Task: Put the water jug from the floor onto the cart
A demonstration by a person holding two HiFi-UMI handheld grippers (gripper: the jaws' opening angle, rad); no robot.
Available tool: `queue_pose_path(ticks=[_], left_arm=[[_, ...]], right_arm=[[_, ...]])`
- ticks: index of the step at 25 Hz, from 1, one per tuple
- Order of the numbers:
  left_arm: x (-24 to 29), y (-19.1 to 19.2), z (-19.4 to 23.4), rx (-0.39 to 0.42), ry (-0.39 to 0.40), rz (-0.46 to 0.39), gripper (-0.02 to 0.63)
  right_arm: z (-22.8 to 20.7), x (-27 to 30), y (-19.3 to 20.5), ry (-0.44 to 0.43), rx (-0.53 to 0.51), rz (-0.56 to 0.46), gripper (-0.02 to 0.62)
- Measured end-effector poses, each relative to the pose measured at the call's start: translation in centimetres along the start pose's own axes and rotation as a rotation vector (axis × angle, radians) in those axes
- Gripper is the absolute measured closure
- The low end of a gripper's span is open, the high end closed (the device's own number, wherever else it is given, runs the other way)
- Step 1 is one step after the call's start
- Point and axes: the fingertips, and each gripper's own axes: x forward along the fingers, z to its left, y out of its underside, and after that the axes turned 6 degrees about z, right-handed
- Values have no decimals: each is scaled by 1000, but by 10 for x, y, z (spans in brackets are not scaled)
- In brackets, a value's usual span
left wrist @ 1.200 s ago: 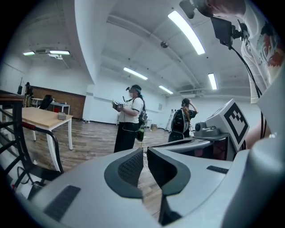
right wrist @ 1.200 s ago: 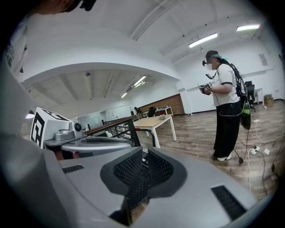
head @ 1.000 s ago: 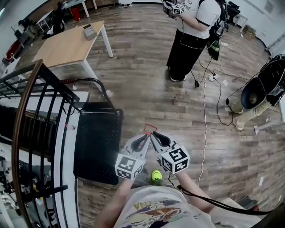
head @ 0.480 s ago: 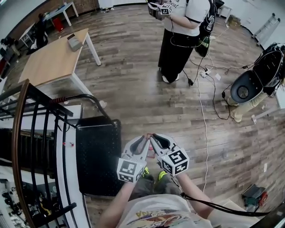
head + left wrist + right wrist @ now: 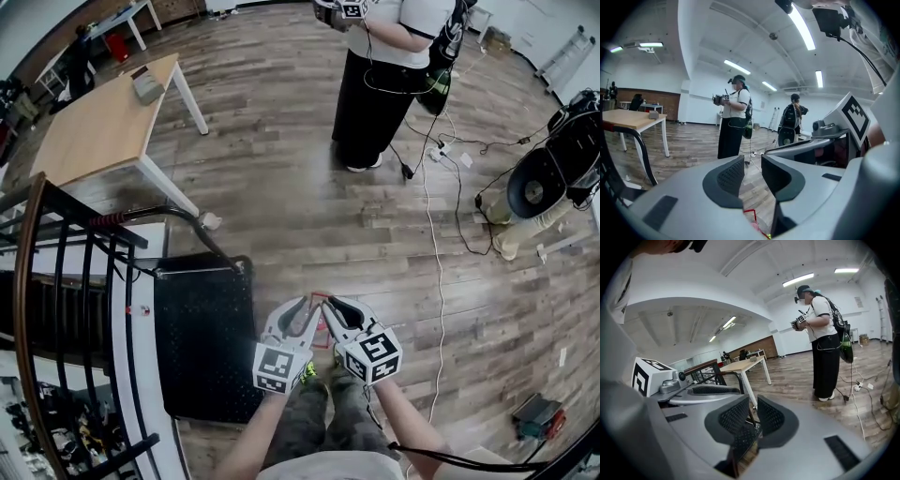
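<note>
No water jug shows in any view. The black flat cart point(image 5: 202, 347) stands on the wood floor at the left, its curved handle point(image 5: 178, 217) at the far end. Both grippers hang side by side just right of the cart. My left gripper point(image 5: 302, 314) has nothing between its jaws, which are opening; in the left gripper view its pads point(image 5: 730, 174) stand clearly apart. My right gripper point(image 5: 330, 309) is shut, with nothing seen between its pads point(image 5: 769, 416). A thin red loop point(image 5: 319, 298) lies at the two tips; whether either gripper holds it cannot be told.
A person in black trousers point(image 5: 375, 94) stands ahead holding grippers. A wooden table point(image 5: 103, 122) is at far left, a black railing point(image 5: 56, 281) beside the cart. Cables point(image 5: 436, 216) run across the floor, and a round dark machine point(image 5: 553, 178) stands at the right.
Both grippers have sunk together towards the floor beside the cart and sit lower in the head view. The head view has shifted slightly; the person ahead stays in place.
</note>
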Motion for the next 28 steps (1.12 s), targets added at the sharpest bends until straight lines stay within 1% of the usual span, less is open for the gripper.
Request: queue_pose_path(ticks=[2, 4, 6, 9, 11, 17, 22, 28], left_arm=[[13, 13, 7, -9, -7, 3, 512], [26, 27, 13, -18, -6, 8, 512], [40, 46, 17, -23, 7, 27, 512], [62, 74, 20, -28, 30, 54, 512], [74, 91, 19, -27, 32, 68, 512], [104, 146, 27, -25, 12, 118, 512], [136, 186, 37, -39, -5, 136, 512], [168, 223, 49, -30, -18, 145, 512]], right_arm=[[-12, 11, 11, 5, 0, 0, 553], [-25, 23, 24, 10, 0, 10, 512], [-37, 34, 41, 15, -6, 32, 485], [-55, 48, 67, 23, -6, 59, 482], [-65, 54, 85, 25, 6, 74, 482], [-88, 83, 141, 40, 14, 121, 482], [-113, 109, 177, 46, 14, 143, 482], [-136, 133, 212, 48, 17, 157, 482]])
